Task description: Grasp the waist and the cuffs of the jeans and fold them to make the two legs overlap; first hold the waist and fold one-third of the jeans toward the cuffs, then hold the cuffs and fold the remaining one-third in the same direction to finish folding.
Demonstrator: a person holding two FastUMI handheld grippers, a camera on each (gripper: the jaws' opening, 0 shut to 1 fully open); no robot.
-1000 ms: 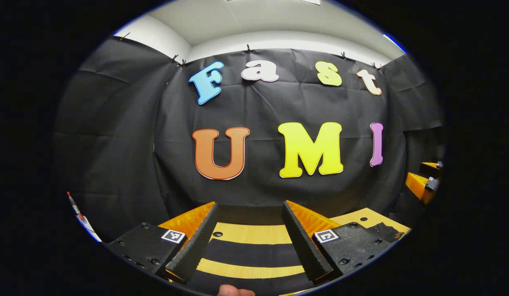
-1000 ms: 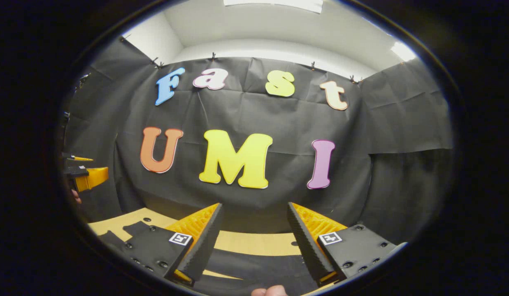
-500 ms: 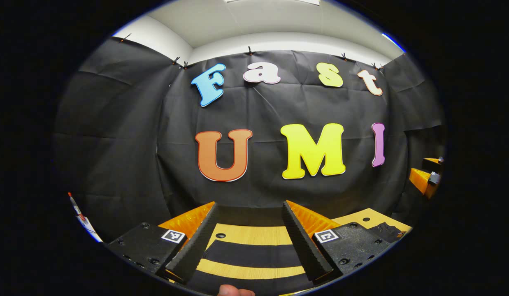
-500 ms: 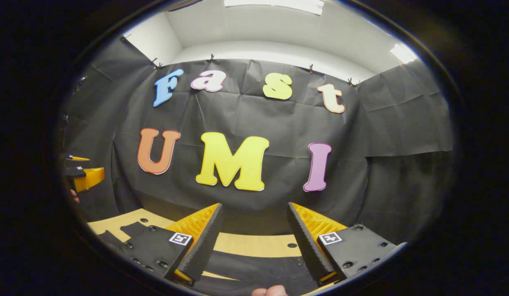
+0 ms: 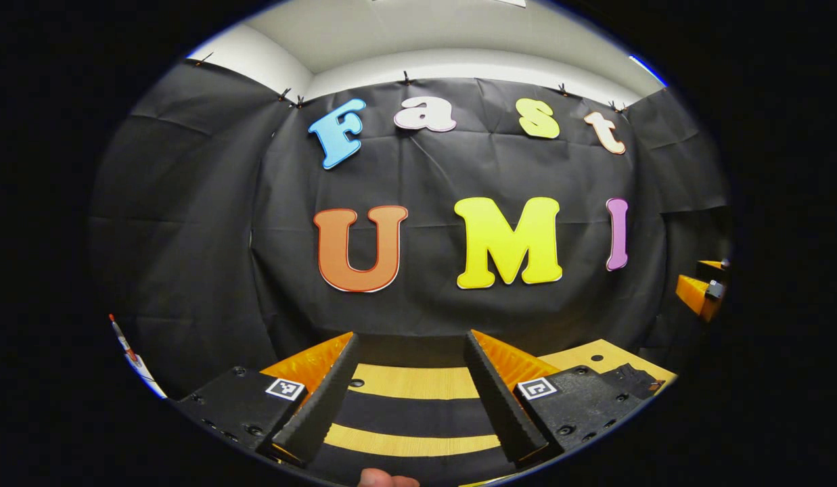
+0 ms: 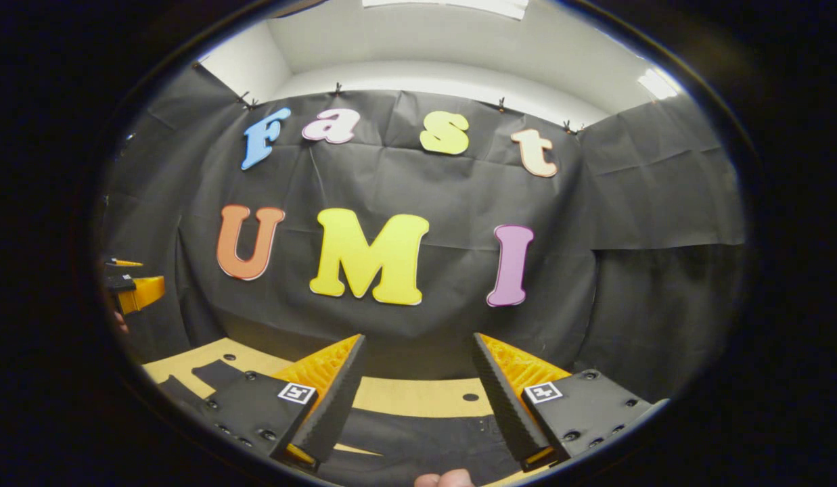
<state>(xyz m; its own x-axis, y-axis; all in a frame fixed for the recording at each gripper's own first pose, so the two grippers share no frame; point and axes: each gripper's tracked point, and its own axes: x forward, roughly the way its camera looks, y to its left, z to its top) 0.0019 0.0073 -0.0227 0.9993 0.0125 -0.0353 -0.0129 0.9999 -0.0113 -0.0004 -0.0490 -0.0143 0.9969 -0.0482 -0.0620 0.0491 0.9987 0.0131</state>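
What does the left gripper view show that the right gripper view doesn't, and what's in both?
Left gripper view: two dark bands of jeans cross the wooden table between its fingers, and the right gripper is far off on the right. Right gripper view: bright ceiling lights, and the left gripper far off on the left. Both: the black cloth wall, the table, dark jeans, and open fingers gripping nothing.

Dark jeans (image 6: 425, 439) cut off below, partly hidden behind fingers (image 6: 333, 399)
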